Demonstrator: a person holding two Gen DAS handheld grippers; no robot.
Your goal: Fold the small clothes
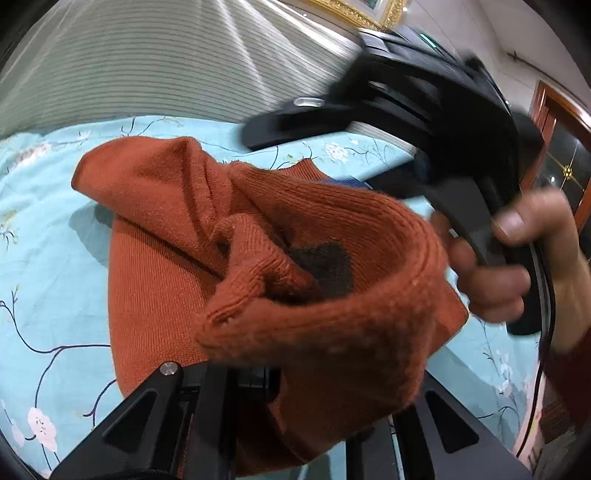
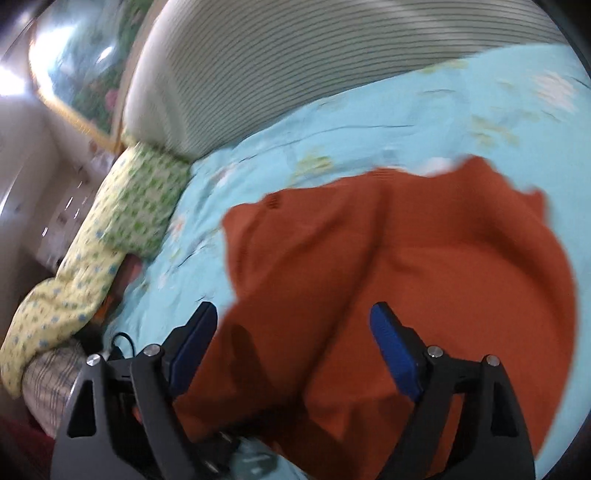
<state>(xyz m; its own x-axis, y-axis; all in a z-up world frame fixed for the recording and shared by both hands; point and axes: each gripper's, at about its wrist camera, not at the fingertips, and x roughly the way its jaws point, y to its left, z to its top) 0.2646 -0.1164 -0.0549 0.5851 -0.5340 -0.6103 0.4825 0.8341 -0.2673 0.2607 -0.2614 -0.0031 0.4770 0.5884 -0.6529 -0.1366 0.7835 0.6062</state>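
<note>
A rust-orange knitted sweater (image 1: 177,258) lies on the light-blue flowered bedsheet (image 1: 44,236). Its ribbed hem (image 1: 332,325) is bunched up over my left gripper (image 1: 295,398), which seems shut on it; the fingertips are hidden under the cloth. In the left wrist view the right gripper (image 1: 424,110) hovers above the far side of the sweater, held by a hand (image 1: 509,266). In the right wrist view the sweater (image 2: 424,266) spreads below my right gripper (image 2: 295,325), whose blue pads (image 2: 395,350) stand wide apart and hold nothing.
A grey striped headboard (image 1: 166,66) rises behind the bed. A yellow-green patterned quilt (image 2: 110,221) lies bunched at the bed's left edge in the right wrist view. A gold-framed picture (image 1: 362,11) and a wooden door (image 1: 561,147) are in the background.
</note>
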